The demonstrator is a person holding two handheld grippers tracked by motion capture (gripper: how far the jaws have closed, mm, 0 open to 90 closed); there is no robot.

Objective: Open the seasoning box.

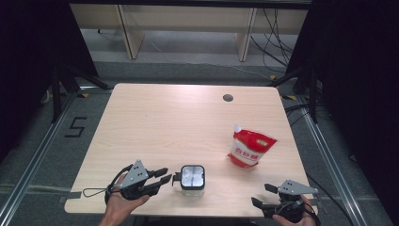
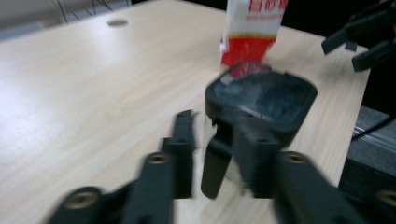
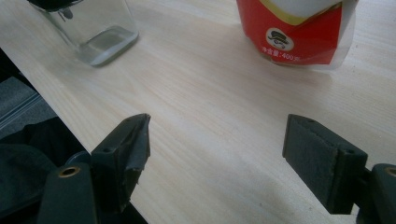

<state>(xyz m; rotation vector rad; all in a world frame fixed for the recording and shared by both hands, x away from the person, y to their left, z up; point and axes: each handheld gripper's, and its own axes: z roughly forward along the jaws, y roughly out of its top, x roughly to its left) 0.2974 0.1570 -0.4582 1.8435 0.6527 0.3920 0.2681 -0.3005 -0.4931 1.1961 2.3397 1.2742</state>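
Note:
A clear glass jar (image 1: 192,178) with a black lid stands near the table's front edge. A black latch sticks out from its left side. My left gripper (image 1: 164,175) is open just left of the jar, its tips almost at the latch. In the left gripper view the jar (image 2: 261,100) stands close ahead, blurred, and the latch hangs between the jaws of the left gripper (image 2: 219,158). A red and white spouted pouch (image 1: 251,147) stands upright to the right of the jar. My right gripper (image 1: 261,194) is open at the front right edge, holding nothing, with the pouch (image 3: 299,32) and jar (image 3: 98,32) ahead of it.
A round cable hole (image 1: 228,98) sits near the far edge of the wooden table (image 1: 164,122). The right gripper (image 2: 364,37) shows at the top right of the left gripper view. Black curtains and stand legs flank the table.

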